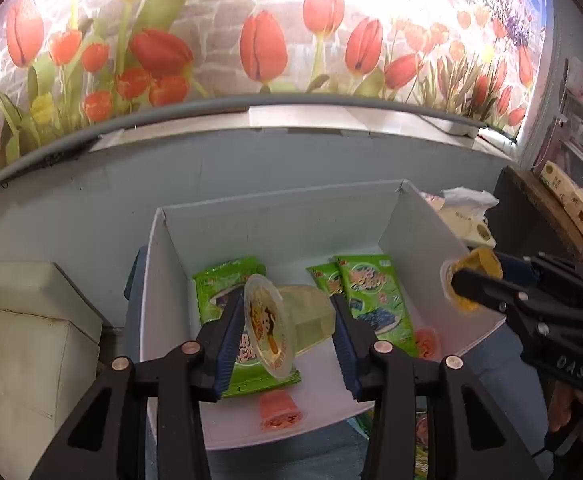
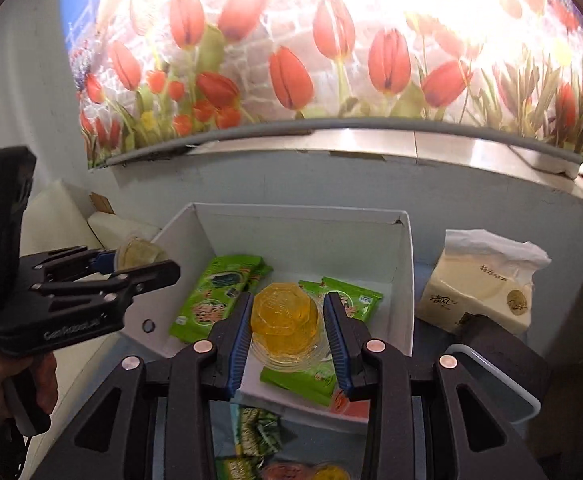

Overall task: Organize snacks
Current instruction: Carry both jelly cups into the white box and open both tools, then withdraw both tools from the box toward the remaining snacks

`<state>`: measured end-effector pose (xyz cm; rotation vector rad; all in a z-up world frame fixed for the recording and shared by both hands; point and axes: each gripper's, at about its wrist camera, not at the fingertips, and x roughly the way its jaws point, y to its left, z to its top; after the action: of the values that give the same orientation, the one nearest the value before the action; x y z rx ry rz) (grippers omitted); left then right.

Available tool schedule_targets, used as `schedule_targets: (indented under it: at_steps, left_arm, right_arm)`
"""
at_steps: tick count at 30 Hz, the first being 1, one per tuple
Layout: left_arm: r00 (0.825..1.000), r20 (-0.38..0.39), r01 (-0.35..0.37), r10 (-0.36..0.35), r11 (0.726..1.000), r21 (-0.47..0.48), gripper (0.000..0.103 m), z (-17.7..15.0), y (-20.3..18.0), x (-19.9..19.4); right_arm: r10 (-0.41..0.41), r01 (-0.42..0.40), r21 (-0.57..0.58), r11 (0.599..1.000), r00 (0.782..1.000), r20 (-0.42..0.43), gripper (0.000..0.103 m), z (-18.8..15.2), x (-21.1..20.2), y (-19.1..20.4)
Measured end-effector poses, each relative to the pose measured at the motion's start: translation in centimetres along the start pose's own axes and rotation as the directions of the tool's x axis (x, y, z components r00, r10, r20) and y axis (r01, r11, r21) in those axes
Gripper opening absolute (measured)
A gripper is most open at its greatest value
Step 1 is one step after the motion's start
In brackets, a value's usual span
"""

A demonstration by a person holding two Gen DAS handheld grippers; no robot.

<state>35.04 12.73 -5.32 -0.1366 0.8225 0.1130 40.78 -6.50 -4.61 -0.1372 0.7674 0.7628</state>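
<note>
A white cardboard box [image 1: 275, 216] [image 2: 303, 236] holds several green snack packets [image 1: 375, 292] [image 2: 207, 296] and pink jelly cups [image 1: 279, 410]. My left gripper [image 1: 287, 324] is shut on a pale green jelly cup [image 1: 291, 316] lying sideways, held above the box floor. My right gripper [image 2: 287, 324] is shut on a yellow jelly cup [image 2: 285, 316] above the box's near right part. It also shows in the left wrist view [image 1: 475, 276] over the box's right wall. The left gripper shows in the right wrist view [image 2: 131, 268] at the box's left wall.
A tissue pack [image 2: 487, 280] stands right of the box. A light grey bin rim [image 2: 503, 376] is at the near right. More snack packets and jelly cups [image 2: 259, 432] lie in front of the box. A white cushion [image 1: 23, 344] is to the left. A tulip wall mural is behind.
</note>
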Motion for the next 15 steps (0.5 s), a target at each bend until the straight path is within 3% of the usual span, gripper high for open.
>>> schedule_targets:
  at_steps: [3,4,5,7,8,9,12,15]
  left_arm:
    - [0.999,-0.039,-0.005,0.005,1.000,-0.006,0.048,-1.1,0.4,1.5]
    - [0.999,-0.051,-0.012,0.012,1.000,-0.005,0.048,-1.3,0.5,1.9]
    - [0.997,-0.071,-0.024,0.024,1.000,-0.001,0.051,-1.6,0.6,2.3]
    - [0.995,-0.091,-0.040,0.040,0.999,0.006,0.073,-1.9,0.7,2.7]
    - [0.995,-0.092,-0.030,0.030,1.000,0.008,0.095,-1.9,0.8,2.7]
    - [0.997,-0.079,-0.017,0.018,1.000,0.009,0.103,-2.0,1.0,2.5]
    - [0.997,-0.075,-0.002,0.002,1.000,0.000,0.103,-1.9,1.2,2.0]
    - [0.997,-0.073,-0.011,0.010,1.000,-0.013,0.103,-1.7,1.2,1.3]
  right_arm:
    - [-0.008,0.009,0.022,1.000,0.999,-0.035,0.040,-0.4,1.2,-0.8]
    - [-0.012,0.013,0.030,0.999,0.999,-0.035,0.049,-0.5,1.3,-1.0]
    - [-0.015,0.016,0.037,0.999,0.999,-0.036,0.072,-0.6,1.4,-1.2]
    - [-0.013,0.013,0.053,0.998,1.000,-0.008,0.091,-0.7,1.0,-1.6]
    - [-0.012,0.012,0.059,0.998,1.000,0.001,0.092,-0.7,0.9,-1.7]
    - [-0.012,0.012,0.067,0.998,1.000,-0.004,0.092,-0.7,0.8,-1.9]
    - [-0.031,0.031,0.060,0.998,1.000,-0.006,0.103,-0.8,0.3,-2.0]
    - [-0.074,0.073,0.036,0.997,0.997,0.030,0.103,-1.0,-0.9,-1.9]
